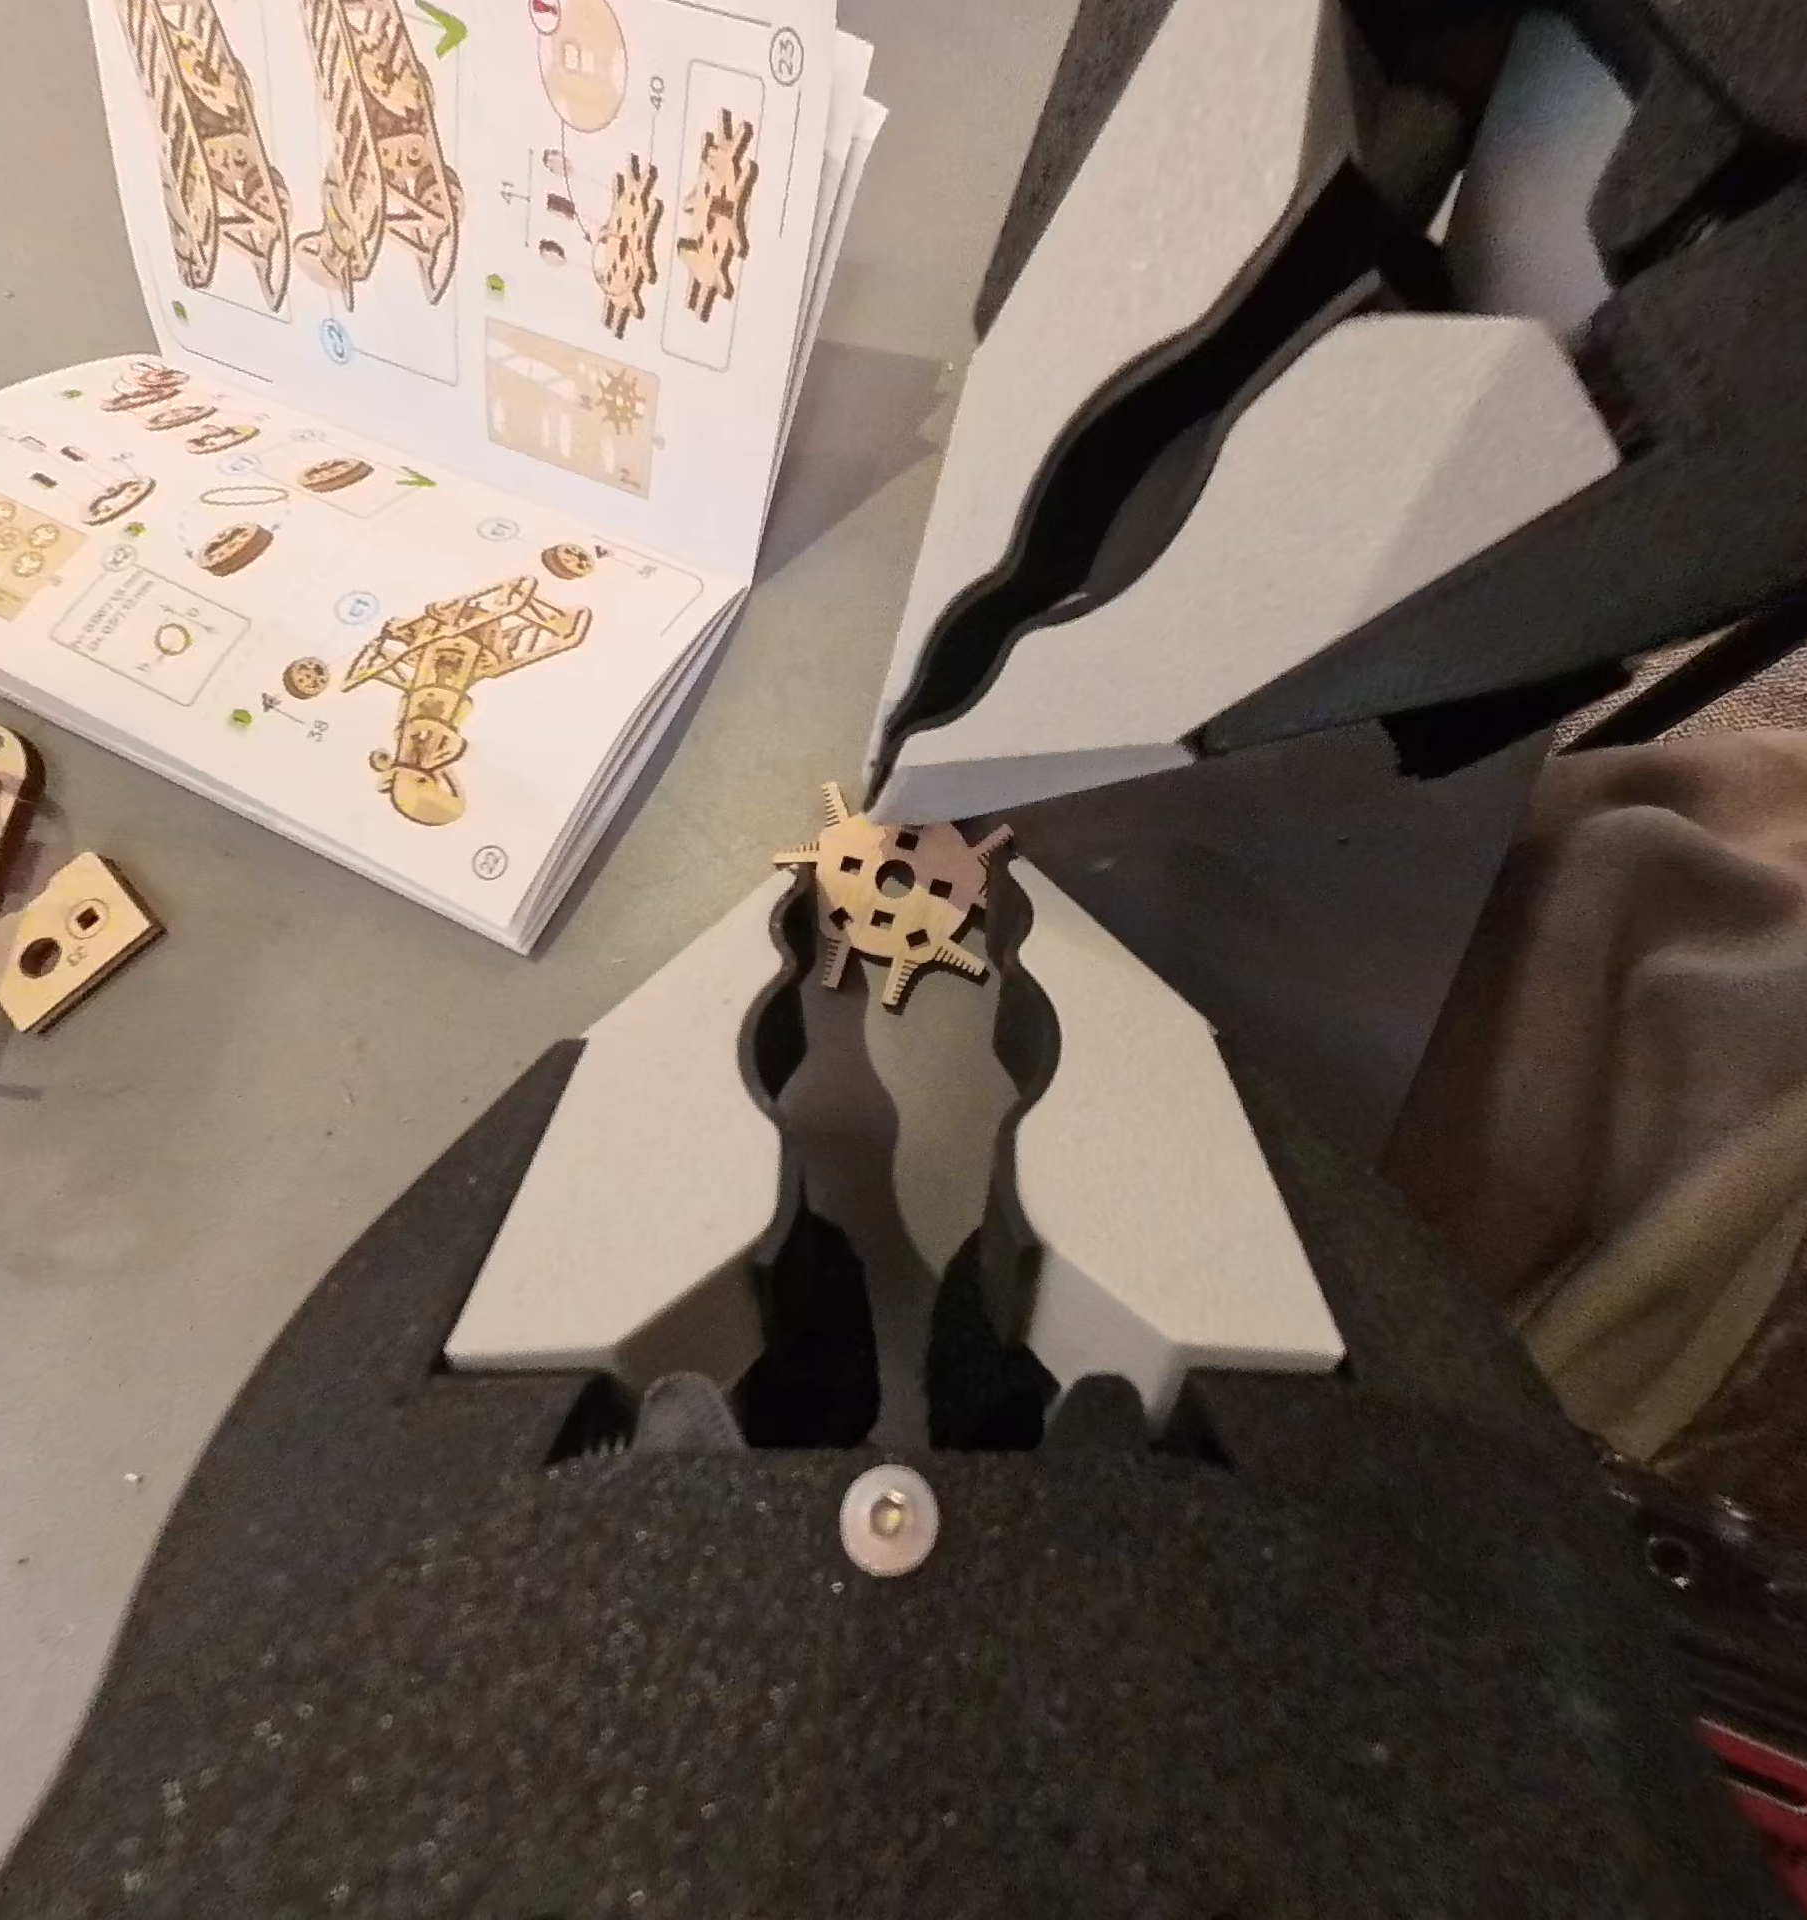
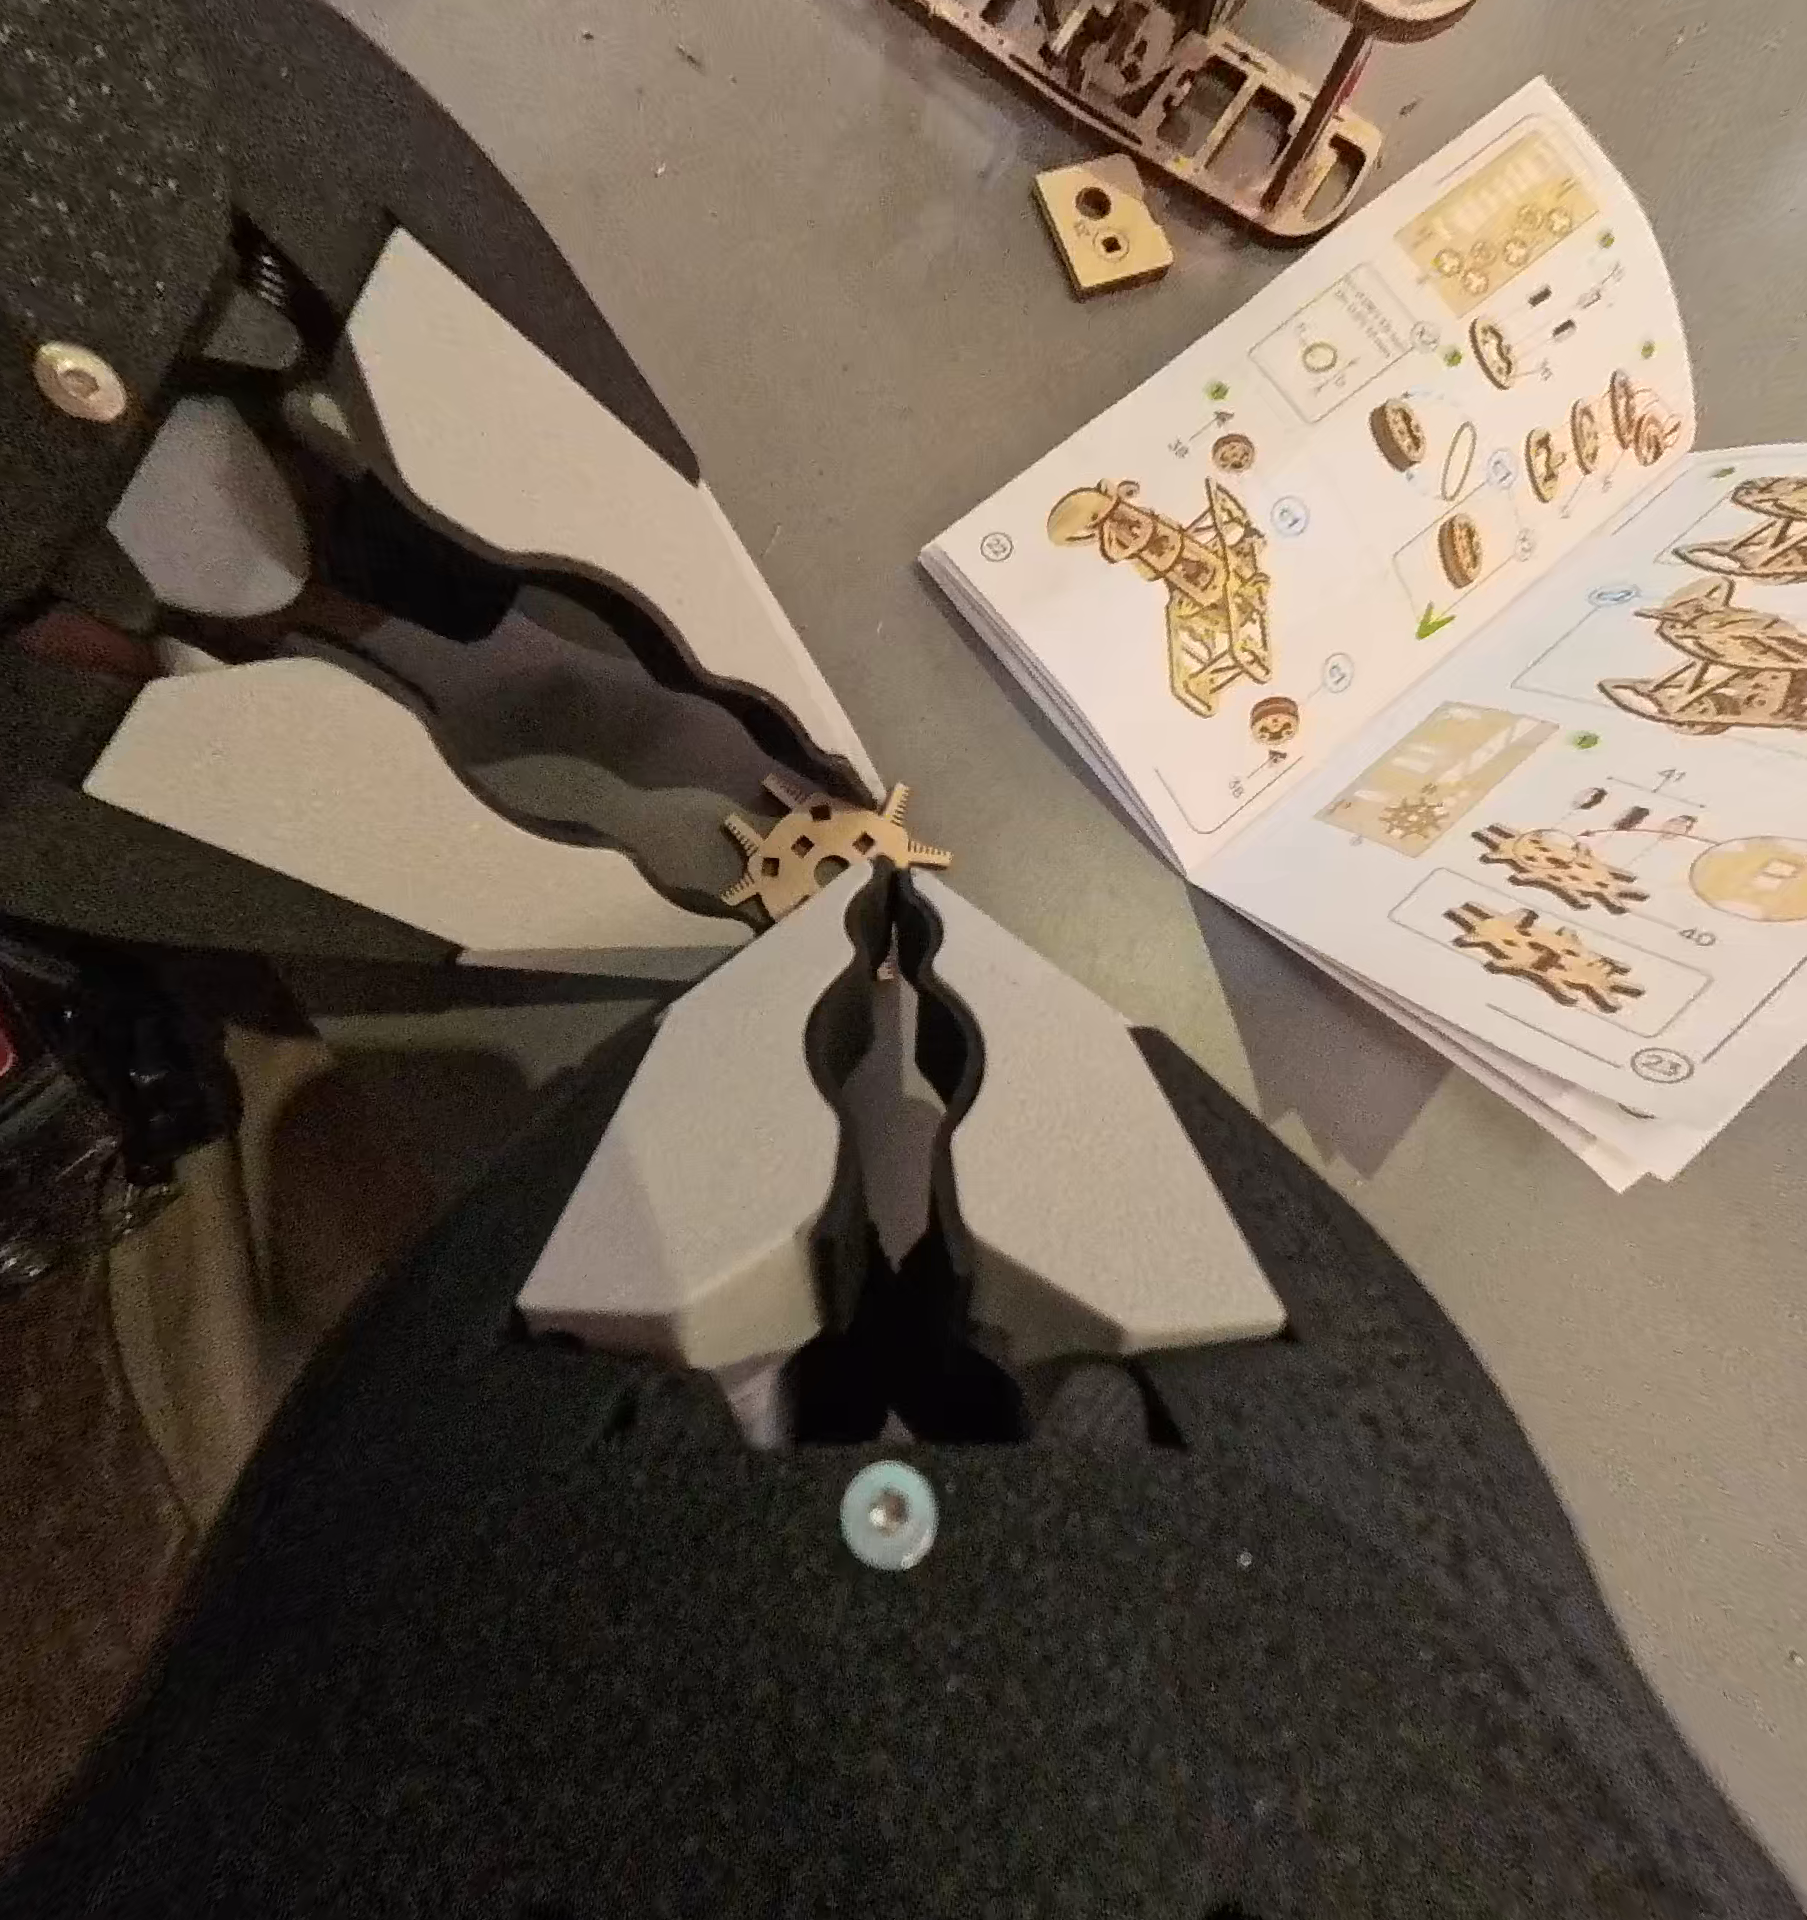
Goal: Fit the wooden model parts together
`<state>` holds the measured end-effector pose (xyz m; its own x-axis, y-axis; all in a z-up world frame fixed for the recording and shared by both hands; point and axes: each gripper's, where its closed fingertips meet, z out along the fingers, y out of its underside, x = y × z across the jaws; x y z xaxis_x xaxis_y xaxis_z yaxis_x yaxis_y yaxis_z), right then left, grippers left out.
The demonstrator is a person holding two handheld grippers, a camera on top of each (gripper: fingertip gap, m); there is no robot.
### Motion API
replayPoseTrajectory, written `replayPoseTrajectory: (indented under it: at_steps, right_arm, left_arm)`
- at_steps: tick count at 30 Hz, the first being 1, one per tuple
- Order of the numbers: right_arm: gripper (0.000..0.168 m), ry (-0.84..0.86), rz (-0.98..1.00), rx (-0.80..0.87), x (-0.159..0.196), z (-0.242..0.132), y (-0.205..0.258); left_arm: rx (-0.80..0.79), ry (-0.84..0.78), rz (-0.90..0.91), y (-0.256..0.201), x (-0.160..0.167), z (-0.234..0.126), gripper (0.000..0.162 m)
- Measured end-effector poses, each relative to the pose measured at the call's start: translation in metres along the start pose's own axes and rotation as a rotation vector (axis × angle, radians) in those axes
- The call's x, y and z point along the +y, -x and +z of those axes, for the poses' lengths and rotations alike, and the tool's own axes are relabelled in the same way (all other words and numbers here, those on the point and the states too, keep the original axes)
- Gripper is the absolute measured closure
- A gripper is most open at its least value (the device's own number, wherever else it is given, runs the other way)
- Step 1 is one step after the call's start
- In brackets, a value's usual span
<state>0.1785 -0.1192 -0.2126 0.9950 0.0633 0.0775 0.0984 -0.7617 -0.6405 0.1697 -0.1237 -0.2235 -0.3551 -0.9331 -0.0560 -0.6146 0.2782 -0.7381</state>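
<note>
gripping the thin wooden gear [image 1: 897, 902], the left gripper [image 1: 897, 940] is clamped on its rim; the right gripper [image 2: 894, 883] is pinched almost closed against one spoke. light and brittle, it should be held by the hub.

Your left gripper [image 1: 894, 894] points forward over the table, its 2 fingers [image 1: 670, 1122] set a little apart and pinching the wooden disc at their tips. Your right gripper [image 2: 891, 883] comes in from the right at an angle, its 2 fingers [image 2: 1065, 1132] nearly closed, tips meeting the disc's edge beside the left tips.
</note>
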Motion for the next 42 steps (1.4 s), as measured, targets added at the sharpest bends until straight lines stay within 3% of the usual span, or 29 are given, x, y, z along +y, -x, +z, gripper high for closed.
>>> replayPoseTrajectory:
  at_steps: [10,13,14,18,24,31,36,42]
  right_arm:
    - [0.168,-0.027,0.014,-0.020,0.002,-0.004,0.003]
    - [0.168,-0.092,-0.102,-0.075,-0.019,-0.017,0.003]
    - [0.159,-0.060,-0.174,-0.081,-0.018,-0.019,-0.004]
    - [0.151,0.107,-0.315,-0.353,-0.001,-0.016,0.001]
    - [0.160,0.227,-0.408,-0.511,0.010,-0.001,0.008]
    - [0.165,0.259,-0.466,-0.513,0.011,0.000,0.006]
    - [0.165,0.242,-0.545,-0.422,0.012,-0.001,0.006]
    - [0.165,0.219,-0.507,-0.403,0.013,-0.001,0.006]
  left_arm:
    - [0.002,0.001,0.014,-0.002,0.000,0.000,0.131]
    - [0.019,0.000,0.009,-0.003,0.000,0.000,0.131]
    - [0.028,0.000,0.009,-0.003,0.000,0.000,0.131]
    - [0.065,-0.003,0.047,-0.005,0.000,0.000,0.131]
    - [0.073,-0.003,0.051,-0.005,0.000,0.000,0.131]
    - [0.071,-0.003,0.045,-0.004,0.000,0.000,0.131]
    - [0.069,-0.003,0.040,-0.004,0.000,0.000,0.131]
    - [0.071,-0.003,0.045,-0.004,0.000,0.000,0.131]
